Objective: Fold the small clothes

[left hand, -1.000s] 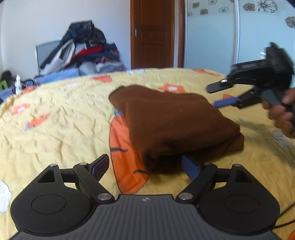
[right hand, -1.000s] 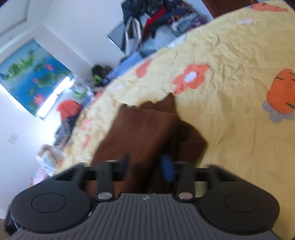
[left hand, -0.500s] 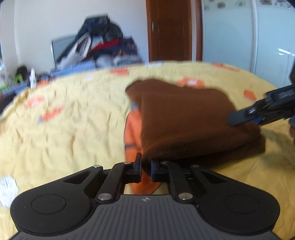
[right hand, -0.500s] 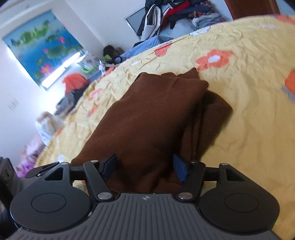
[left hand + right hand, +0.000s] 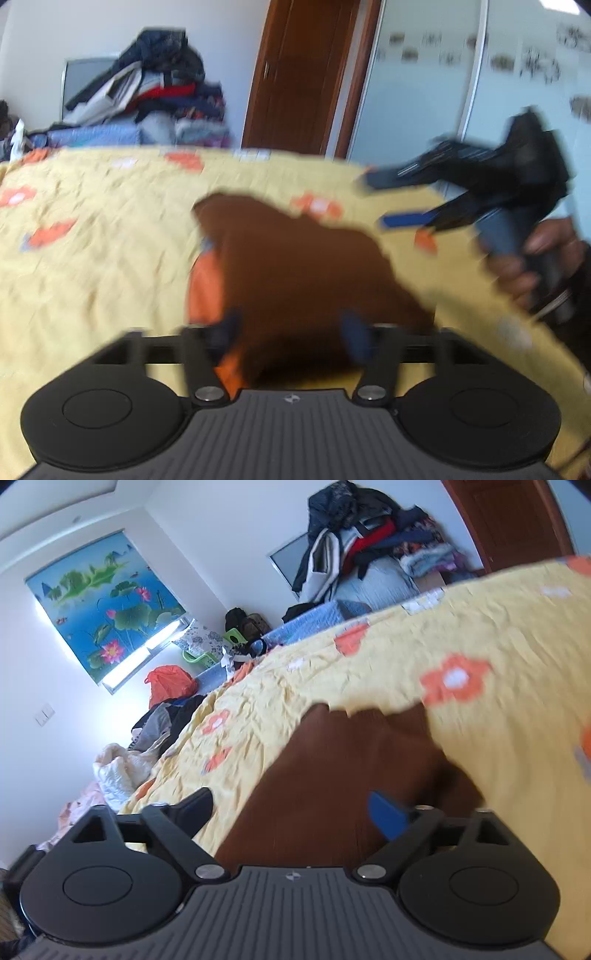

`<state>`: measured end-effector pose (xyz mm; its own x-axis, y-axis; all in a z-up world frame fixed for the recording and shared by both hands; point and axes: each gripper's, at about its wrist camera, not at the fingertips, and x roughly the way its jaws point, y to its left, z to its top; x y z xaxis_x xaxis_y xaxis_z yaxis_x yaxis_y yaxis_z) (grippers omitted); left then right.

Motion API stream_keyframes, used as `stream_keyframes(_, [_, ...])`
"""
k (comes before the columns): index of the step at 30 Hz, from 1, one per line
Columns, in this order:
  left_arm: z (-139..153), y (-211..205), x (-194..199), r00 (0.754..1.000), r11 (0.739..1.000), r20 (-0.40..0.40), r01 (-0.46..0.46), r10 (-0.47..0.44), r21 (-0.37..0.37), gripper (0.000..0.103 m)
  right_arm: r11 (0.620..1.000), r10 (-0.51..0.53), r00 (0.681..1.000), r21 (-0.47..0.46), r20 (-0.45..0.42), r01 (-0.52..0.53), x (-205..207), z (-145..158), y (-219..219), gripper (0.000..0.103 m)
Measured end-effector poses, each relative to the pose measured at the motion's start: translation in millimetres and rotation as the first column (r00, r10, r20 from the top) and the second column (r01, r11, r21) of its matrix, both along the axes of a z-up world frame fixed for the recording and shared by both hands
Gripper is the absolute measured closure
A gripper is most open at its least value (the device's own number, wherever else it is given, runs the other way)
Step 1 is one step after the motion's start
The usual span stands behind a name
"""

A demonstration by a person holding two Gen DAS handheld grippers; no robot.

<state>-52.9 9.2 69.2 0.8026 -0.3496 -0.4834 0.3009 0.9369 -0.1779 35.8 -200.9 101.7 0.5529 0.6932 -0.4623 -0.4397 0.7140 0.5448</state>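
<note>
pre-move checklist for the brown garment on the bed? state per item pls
1. Left gripper clear of cloth: cannot tell. Jaws have just been opening and stand apart, the garment's near edge between them; blur hides any contact.
2. Right gripper clear: ok. Jaws have just been opening; in the left wrist view it is lifted off the cloth, nothing held.
3. Brown garment folded: ok. It lies as a compact bundle.
4. Garment fully on the yellow bedspread: ok.
5. Fold edges squared: cannot tell, both views are blurred.
6. Bedspread bare around the bundle: ok; the clothes pile is beyond the bed.
</note>
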Motion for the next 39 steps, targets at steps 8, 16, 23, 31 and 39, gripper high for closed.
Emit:
stream_keyframes(8, [-44,-33,25,0.996,0.982,0.039,0.072,-0.08,0.174,0.027,0.984,-0.041,0.998,-0.178,-0.057,0.03,59,-64,14,0.011])
stream_keyframes(16, [-46,-35,30,0.994,0.985,0.035,0.093,-0.099,0.145,0.011,0.993,0.008,0.998,-0.12,-0.056,-0.014,72,-13,43,0.011])
stream_keyframes(23, [-47,-36,33,0.995,0.985,0.032,0.091,-0.097,0.144,0.01,0.977,0.179,0.943,-0.06,-0.28,-0.203,129,-54,134,0.007])
stream_keyframes(31, [-46,-38,31,0.994,0.985,0.036,0.093,-0.099,0.144,0.01,0.977,0.165,0.977,-0.113,-0.137,-0.181,128,-61,142,0.004])
stream_keyframes(39, [-47,-40,27,0.994,0.983,0.046,0.092,-0.1,0.158,0.01,0.992,0.112,0.981,-0.035,-0.161,-0.119,58,-55,88,0.009])
